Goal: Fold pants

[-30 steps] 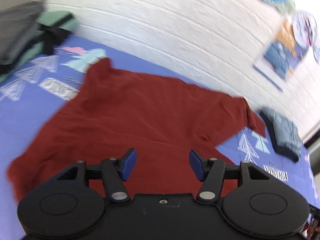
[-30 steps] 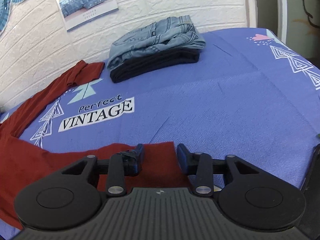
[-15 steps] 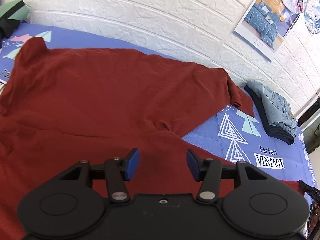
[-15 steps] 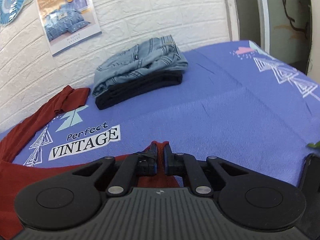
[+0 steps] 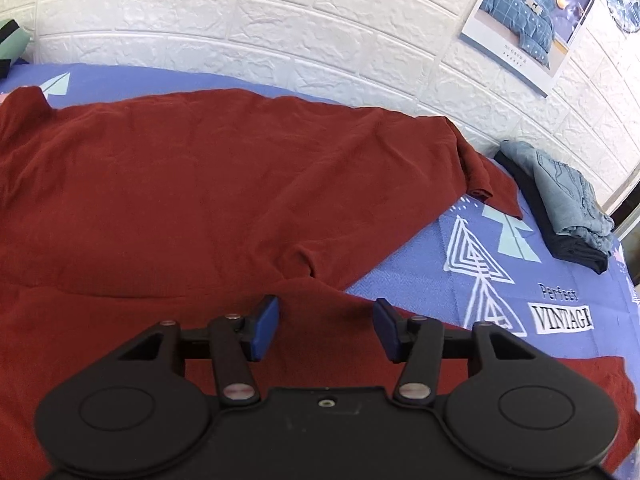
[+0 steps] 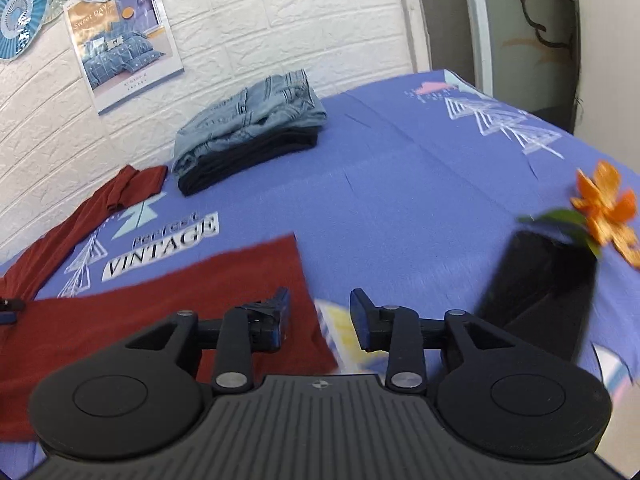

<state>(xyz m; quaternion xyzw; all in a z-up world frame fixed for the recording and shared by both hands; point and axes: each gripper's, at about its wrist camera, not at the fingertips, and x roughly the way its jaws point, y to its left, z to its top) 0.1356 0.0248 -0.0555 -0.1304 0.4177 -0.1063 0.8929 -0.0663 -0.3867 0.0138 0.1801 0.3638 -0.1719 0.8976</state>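
- Rust-red soft fabric pants (image 5: 208, 184): spread flat on the bed with the blue printed sheet (image 6: 400, 184), filling the left and centre of the left wrist view; one leg runs to the upper right of that frame, the other along the lower edge.
- Left claw (image 5: 326, 330): jaws wide apart and empty, low over the crotch where the two legs part.
- Right claw (image 6: 320, 320): jaws wide apart and empty, at the hem corner of the near leg in the lower centre of the right wrist view; the left finger sits over red cloth, the right over bare sheet.
- Folded stack of light-blue denim over dark trousers (image 6: 248, 132): upper centre, by the white brick wall, apart from the red pants.
- Black vase with an orange flower (image 6: 540, 288): right edge, near the right claw.
- Step in hand, as judged: take hem and crotch together. Pinch both layers, lift evenly, lay one leg squarely on the other, keeping clear of the vase.
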